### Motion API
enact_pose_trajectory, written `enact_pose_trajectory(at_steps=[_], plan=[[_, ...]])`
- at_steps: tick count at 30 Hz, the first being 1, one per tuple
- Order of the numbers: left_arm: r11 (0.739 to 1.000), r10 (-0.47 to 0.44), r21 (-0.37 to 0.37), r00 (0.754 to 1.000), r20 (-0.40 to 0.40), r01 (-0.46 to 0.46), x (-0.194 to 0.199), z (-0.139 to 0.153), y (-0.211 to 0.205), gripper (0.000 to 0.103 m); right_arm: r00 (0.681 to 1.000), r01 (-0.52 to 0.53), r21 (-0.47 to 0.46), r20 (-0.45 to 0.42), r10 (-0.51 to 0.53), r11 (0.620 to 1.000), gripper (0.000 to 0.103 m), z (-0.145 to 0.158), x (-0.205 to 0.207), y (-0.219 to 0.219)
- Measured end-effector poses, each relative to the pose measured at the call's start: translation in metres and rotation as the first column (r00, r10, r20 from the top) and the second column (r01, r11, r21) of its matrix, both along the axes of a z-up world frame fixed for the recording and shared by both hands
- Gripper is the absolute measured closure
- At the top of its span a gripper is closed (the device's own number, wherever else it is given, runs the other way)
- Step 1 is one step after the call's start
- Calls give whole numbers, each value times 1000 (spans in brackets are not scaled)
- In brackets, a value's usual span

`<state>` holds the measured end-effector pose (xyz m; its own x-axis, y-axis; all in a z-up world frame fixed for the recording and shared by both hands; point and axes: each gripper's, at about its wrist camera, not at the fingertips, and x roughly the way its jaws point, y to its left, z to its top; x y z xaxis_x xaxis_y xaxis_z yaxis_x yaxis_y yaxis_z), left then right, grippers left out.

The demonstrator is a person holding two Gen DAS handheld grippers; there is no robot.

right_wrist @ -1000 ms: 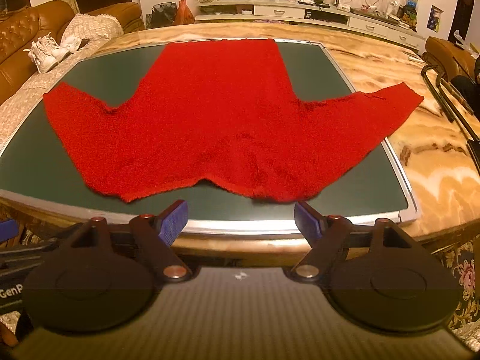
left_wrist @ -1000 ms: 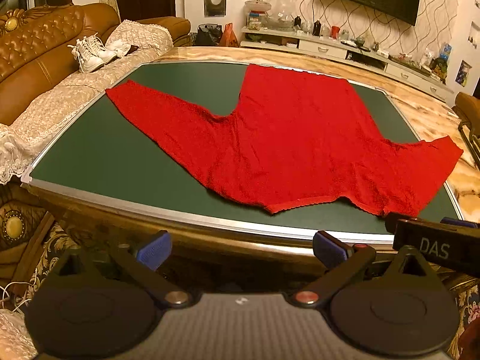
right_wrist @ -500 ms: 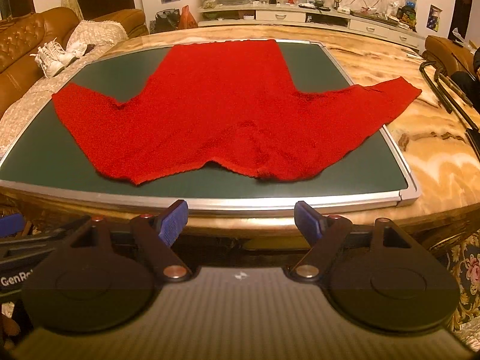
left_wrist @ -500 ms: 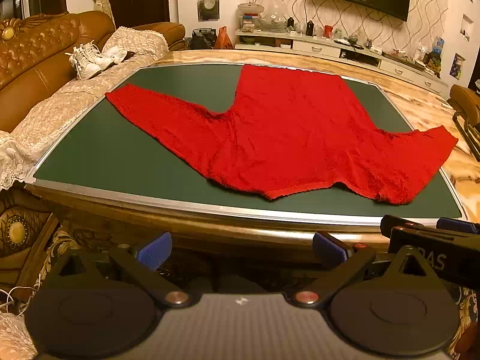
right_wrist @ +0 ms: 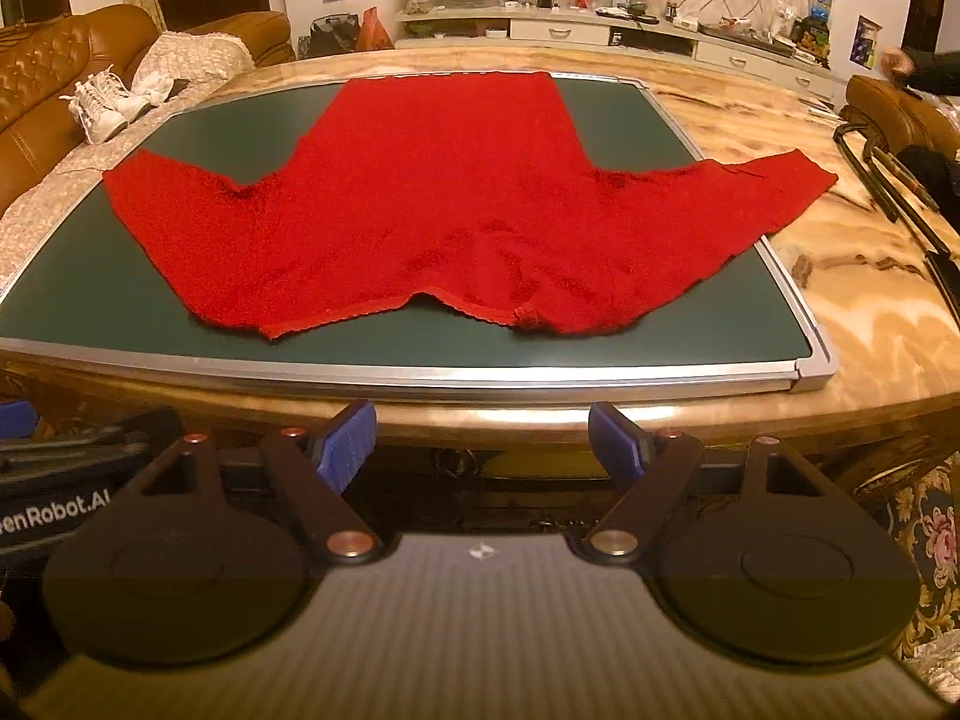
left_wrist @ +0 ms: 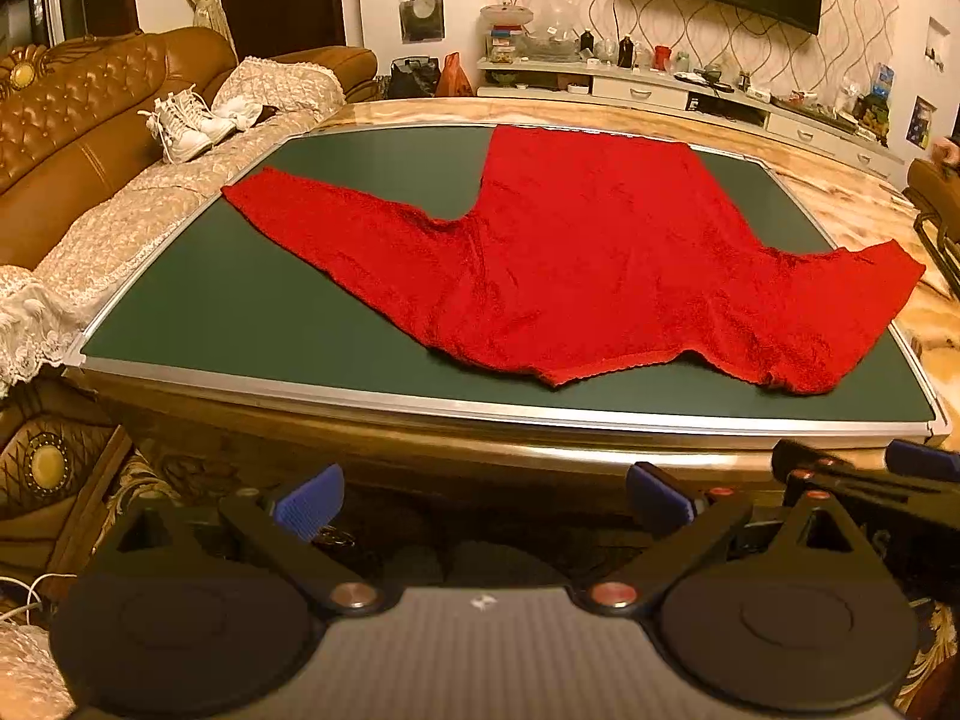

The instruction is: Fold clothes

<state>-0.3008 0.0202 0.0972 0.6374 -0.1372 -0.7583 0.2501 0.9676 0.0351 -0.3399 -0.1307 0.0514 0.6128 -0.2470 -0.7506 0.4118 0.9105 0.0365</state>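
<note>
A red knitted sweater (left_wrist: 576,258) lies flat on the green mat (left_wrist: 240,312), sleeves spread to both sides, its neckline toward me. The right wrist view has the same sweater (right_wrist: 444,198) with its right sleeve end hanging past the mat (right_wrist: 738,324) onto the marble. My left gripper (left_wrist: 480,507) is open and empty, held short of the table's near edge. My right gripper (right_wrist: 483,438) is also open and empty, just before that edge. Each gripper shows at the side of the other's view.
A marble table (right_wrist: 870,312) carries the mat. A brown leather sofa (left_wrist: 78,144) with a lace cover and white sneakers (left_wrist: 180,126) stands at the left. A chair (right_wrist: 900,114) sits at the right, a TV cabinet (left_wrist: 690,90) beyond the table.
Both grippers have drawn back from the table, so the near table edge sits higher in both views and the sweater looks farther off. Both jaws stay open.
</note>
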Motion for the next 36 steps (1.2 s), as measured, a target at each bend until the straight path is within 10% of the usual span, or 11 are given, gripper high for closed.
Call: enact_pose_trajectory(at_steps=[36], plan=[[998, 12, -67, 1000, 4, -12, -16, -14, 16, 0, 1000, 9, -10, 22, -9, 1000, 17, -1, -19, 9]])
